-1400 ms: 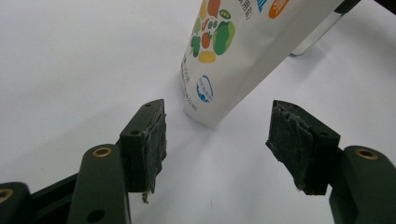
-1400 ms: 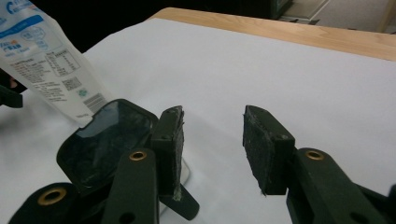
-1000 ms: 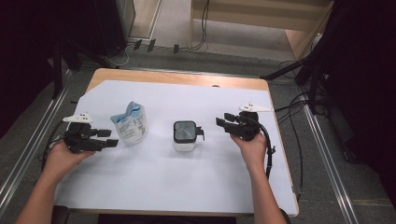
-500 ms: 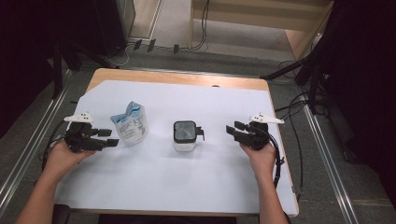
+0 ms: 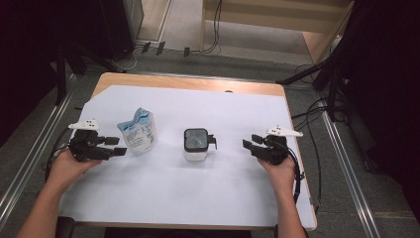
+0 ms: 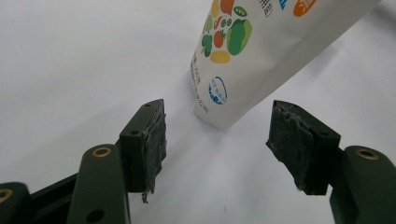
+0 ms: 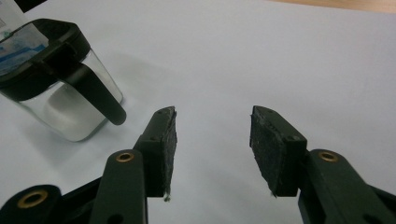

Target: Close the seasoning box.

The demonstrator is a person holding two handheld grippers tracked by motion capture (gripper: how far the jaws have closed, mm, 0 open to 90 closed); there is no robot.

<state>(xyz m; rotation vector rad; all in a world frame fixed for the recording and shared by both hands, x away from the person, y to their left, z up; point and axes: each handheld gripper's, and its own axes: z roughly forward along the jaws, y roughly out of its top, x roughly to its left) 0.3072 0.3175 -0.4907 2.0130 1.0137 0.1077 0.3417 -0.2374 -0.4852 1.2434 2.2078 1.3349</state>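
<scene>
White pouch sits just beyond the left gripper; both grippers' jaws gape, holding nothing.

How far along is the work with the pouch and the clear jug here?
Nothing looks done: the pouch stands sealed and the clear jug sits lidded beside it, apart. In hand: the left gripper hovers open just short of the pouch, the right gripper open short of the jug's handle. Gripping either and everything after remains.
</scene>
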